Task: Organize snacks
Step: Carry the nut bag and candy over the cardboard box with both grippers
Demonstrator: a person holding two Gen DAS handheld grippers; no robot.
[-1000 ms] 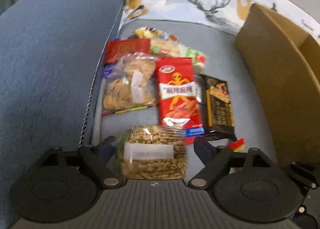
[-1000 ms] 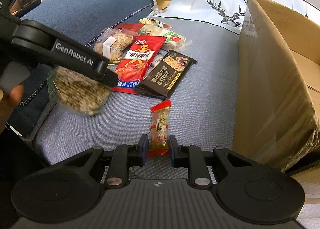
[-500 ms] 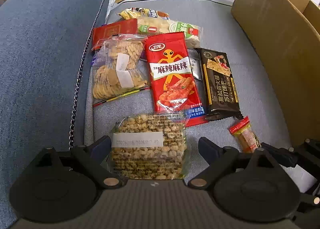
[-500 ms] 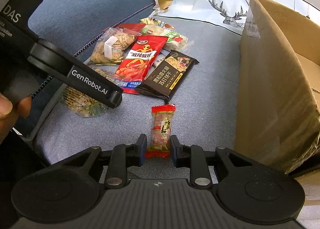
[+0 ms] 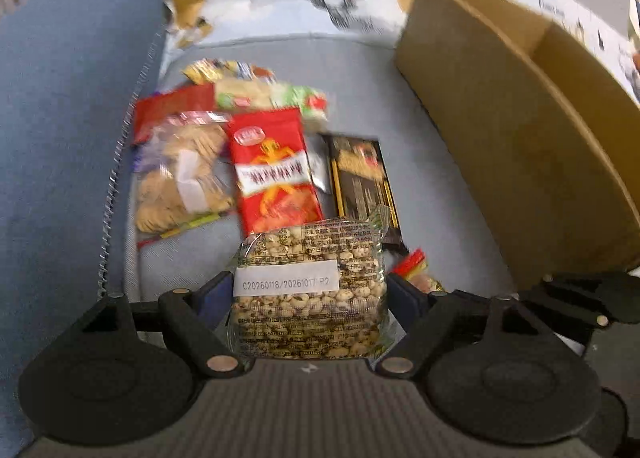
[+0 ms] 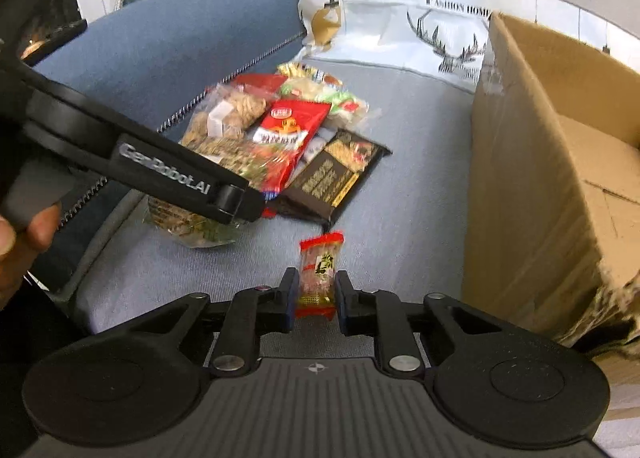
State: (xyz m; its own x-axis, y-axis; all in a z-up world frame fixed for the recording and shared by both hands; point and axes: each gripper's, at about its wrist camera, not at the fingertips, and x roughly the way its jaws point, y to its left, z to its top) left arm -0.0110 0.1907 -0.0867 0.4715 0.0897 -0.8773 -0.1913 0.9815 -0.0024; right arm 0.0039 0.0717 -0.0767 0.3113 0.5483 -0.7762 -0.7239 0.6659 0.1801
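Observation:
My left gripper [image 5: 308, 290] is shut on a clear bag of puffed grain snack [image 5: 310, 290] with a white label, held above the sofa seat; the bag also shows in the right wrist view [image 6: 192, 218] under the left gripper's arm. My right gripper [image 6: 316, 290] is shut on a small red-ended candy bar [image 6: 320, 270], lifted a little off the seat. A pile of snacks lies behind: a red chilli packet [image 5: 272, 170], a black cracker packet [image 5: 360, 174], a clear cookie bag [image 5: 180, 174].
An open cardboard box [image 6: 552, 162] stands on the right, also in the left wrist view [image 5: 520, 130]. A blue sofa arm [image 5: 60, 138] rises on the left. A white deer-print bag [image 6: 400, 22] lies at the back.
My left gripper has lifted the grain bag and moved it rightwards over the red and black packets. My right gripper has raised the candy bar slightly.

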